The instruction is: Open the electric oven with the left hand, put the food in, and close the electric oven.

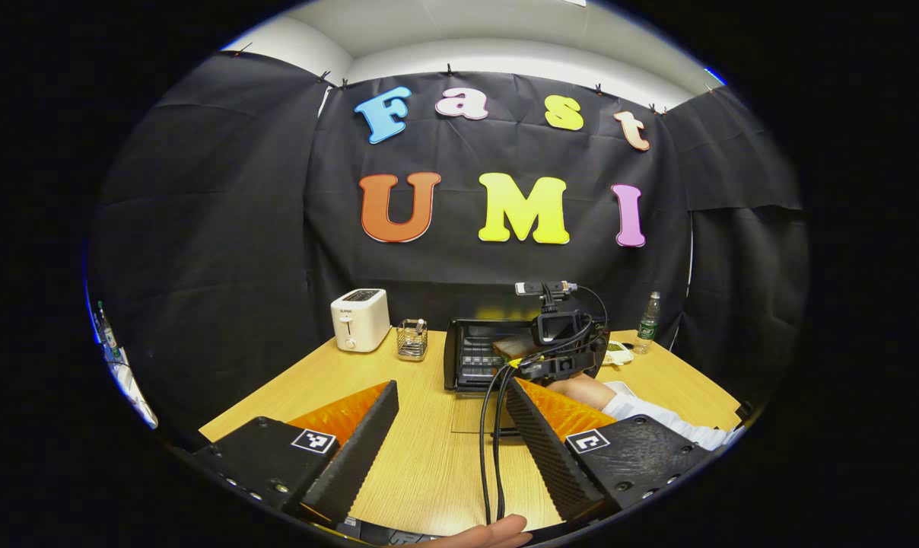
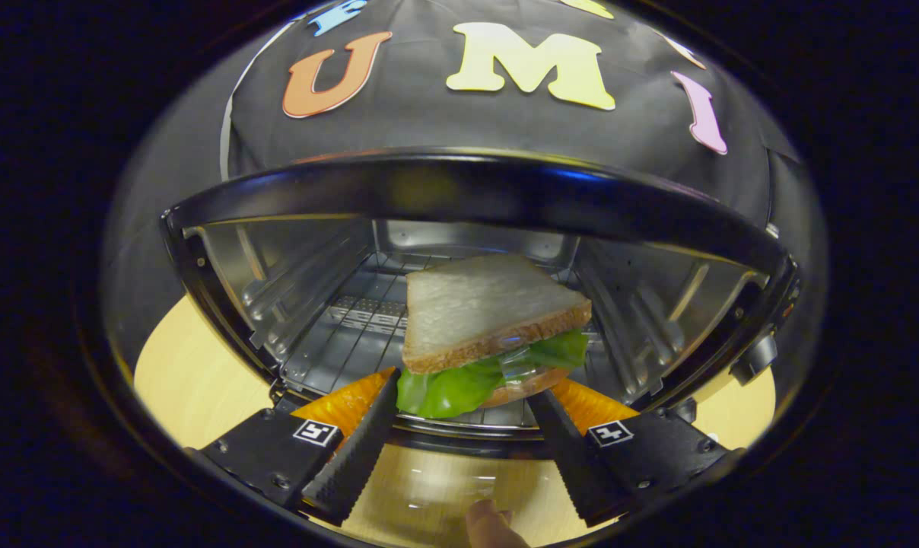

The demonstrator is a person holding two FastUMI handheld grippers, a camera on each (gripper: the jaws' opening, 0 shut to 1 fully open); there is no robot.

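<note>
Our right gripper (image 2: pixel 463 399) clamps the sandwich (image 2: pixel 494 327) inside the open oven (image 2: pixel 459 190); our left gripper (image 1: pixel 452 422), jaws apart, faces it at 12 o'clock.

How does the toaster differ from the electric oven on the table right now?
The toaster is a small white upright box with slots on top; the electric oven is black, wider and loads from the front. The toaster stands shut and untouched at the table's far left corner; the oven's door lies folded down, its cavity open, with a sandwich in its mouth. Both stand on the same wooden table.
</note>
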